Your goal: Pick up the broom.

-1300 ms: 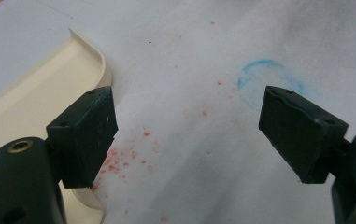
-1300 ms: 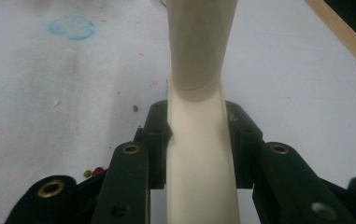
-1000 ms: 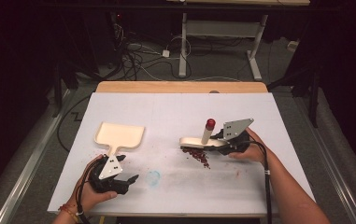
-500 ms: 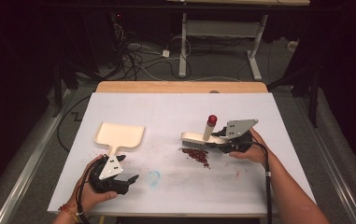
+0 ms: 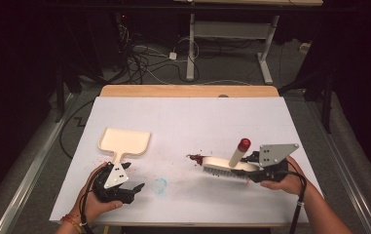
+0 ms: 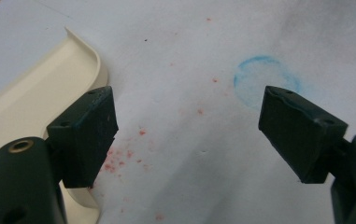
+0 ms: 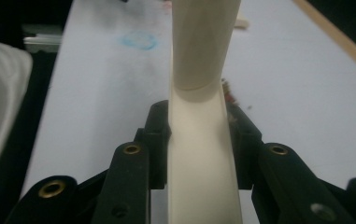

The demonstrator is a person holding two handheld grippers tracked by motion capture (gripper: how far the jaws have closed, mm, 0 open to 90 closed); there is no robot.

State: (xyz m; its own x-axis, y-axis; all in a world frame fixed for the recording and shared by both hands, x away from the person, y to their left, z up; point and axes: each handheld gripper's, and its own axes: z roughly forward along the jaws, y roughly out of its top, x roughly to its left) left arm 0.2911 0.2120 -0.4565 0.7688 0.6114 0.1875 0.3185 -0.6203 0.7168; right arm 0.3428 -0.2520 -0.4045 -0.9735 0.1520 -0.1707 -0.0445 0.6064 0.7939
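Meanwhile, your right gripper (image 5: 251,171) pinches the cream brush (image 5: 222,165) just above the white table (image 5: 197,117), bristles beside red crumbs (image 5: 195,157); your left gripper (image 5: 133,181), jaws spread, rests near the dustpan (image 5: 124,141).

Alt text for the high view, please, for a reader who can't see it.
On a white table, the right gripper holds a cream brush beside a small pile of red crumbs. The left gripper rests open near a cream dustpan.
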